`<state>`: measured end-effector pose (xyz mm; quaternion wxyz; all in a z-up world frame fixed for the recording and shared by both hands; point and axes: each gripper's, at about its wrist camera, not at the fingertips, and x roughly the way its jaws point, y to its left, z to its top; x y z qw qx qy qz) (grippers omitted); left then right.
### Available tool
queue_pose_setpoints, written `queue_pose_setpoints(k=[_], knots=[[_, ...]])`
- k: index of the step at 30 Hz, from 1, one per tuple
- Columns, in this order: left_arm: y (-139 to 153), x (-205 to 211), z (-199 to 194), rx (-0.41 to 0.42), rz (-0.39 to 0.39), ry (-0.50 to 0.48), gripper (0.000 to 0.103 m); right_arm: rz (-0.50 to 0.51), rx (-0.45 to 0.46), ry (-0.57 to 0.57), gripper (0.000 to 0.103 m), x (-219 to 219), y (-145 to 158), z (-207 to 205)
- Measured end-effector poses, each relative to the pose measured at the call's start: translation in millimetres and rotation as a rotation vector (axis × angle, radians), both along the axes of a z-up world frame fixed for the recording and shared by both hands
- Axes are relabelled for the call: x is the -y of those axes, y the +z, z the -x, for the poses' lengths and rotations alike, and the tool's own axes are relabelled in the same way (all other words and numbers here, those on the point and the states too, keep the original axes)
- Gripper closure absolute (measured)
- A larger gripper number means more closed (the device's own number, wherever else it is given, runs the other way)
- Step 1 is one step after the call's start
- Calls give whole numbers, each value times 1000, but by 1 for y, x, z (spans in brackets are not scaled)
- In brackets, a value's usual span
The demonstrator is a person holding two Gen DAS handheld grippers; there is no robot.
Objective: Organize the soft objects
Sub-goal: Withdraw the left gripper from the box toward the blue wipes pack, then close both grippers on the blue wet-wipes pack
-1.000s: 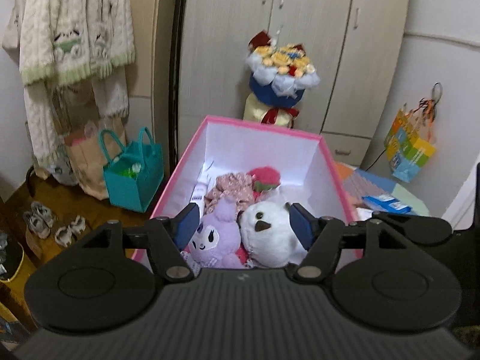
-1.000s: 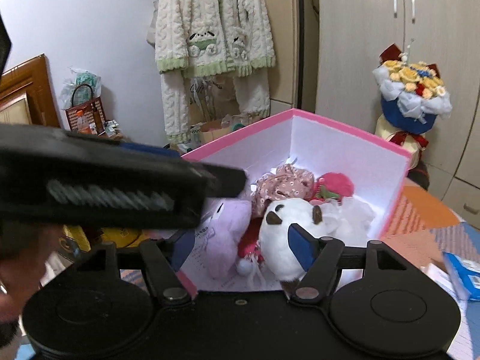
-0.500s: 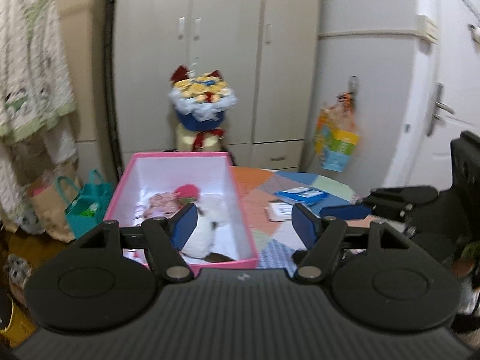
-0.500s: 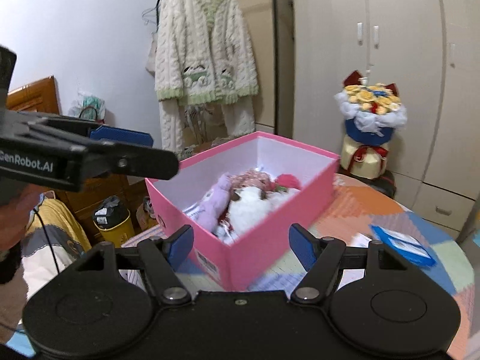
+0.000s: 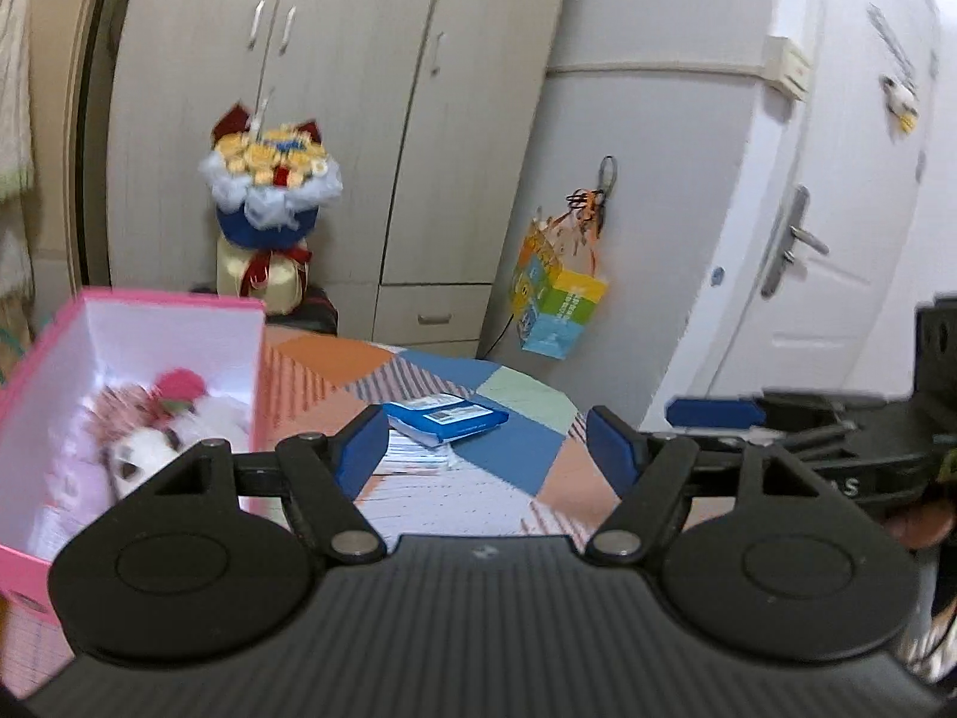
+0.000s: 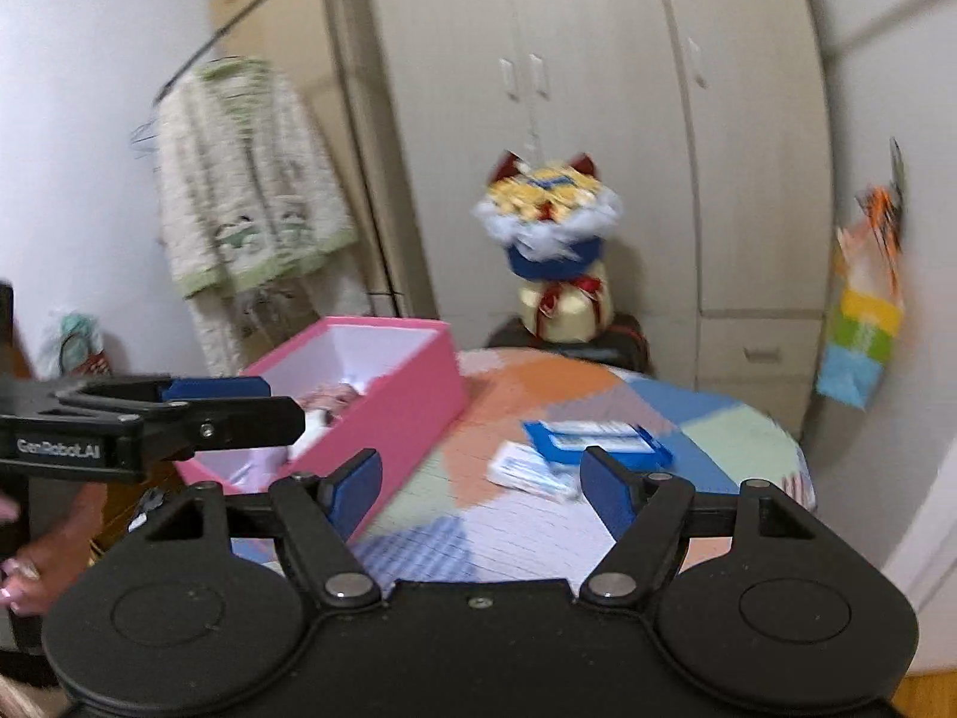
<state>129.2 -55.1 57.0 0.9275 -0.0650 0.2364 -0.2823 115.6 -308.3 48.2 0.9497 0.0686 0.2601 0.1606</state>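
both views are smeared by motion, so the toys in the pink box [image 5: 257,371] are hard to make out: in the left wrist view a white plush [image 5: 143,449] with dark face marks, a frilly pink piece [image 5: 119,413] and a round red one [image 5: 179,384] show, partly hidden by the left gripper [image 5: 481,441] and cut off by the picture's left edge. in the right wrist view only a pale sliver of them shows over the box wall. the box is open-topped, white inside, and stands on the left part of the patchwork-covered table [image 5: 514,455], its long axis running away from the camera. a blue packet [image 5: 445,416] lies on white papers [image 6: 526,469] near the table's middle, apart from the box. the left gripper's jaws stand wide with nothing between them and have just been opening. the right gripper [image 6: 478,481] is the same: wide, bare, just opening, above the table.
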Motion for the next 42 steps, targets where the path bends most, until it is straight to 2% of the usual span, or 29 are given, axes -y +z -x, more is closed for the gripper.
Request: queue_pose_setpoints(k=[5, 9, 13, 17, 21, 22, 24, 26, 33, 35, 39, 42], knots=[[-26, 22, -45, -88, 57, 53, 34, -39, -36, -32, 26, 23, -10, -31], [-40, 35, -88, -152, 141, 98, 37, -89, -93, -52, 26, 48, -31, -85], [-50, 47, -122, -174, 138, 143, 40, -103, -135, -35, 26, 60, -48, -116], [-70, 56, -152, -254, 123, 196, 45, -142, -183, -28, 26, 70, -76, -154], [-93, 61, -172, -314, 121, 239, 58, -169, -200, -33, 26, 74, -102, -187], [-97, 60, -174, -319, 129, 240, 63, -178, -209, -33, 26, 75, -108, -195], [-102, 58, -178, -317, 141, 233, 64, -193, -229, -44, 34, 75, -120, -206], [-106, 58, -182, -317, 142, 243, 64, -209, -249, -56, 36, 76, -129, -214], [-128, 68, -193, -364, 116, 259, 64, -298, -315, -34, 37, 79, -154, -225], [-134, 71, -193, -349, 119, 241, 66, -332, -329, -27, 37, 80, -159, -228], [-141, 80, -187, -302, 87, 261, 70, -374, -351, -5, 57, 82, -163, -224], [-140, 85, -180, -271, 64, 274, 73, -381, -354, -5, 65, 82, -165, -216]])
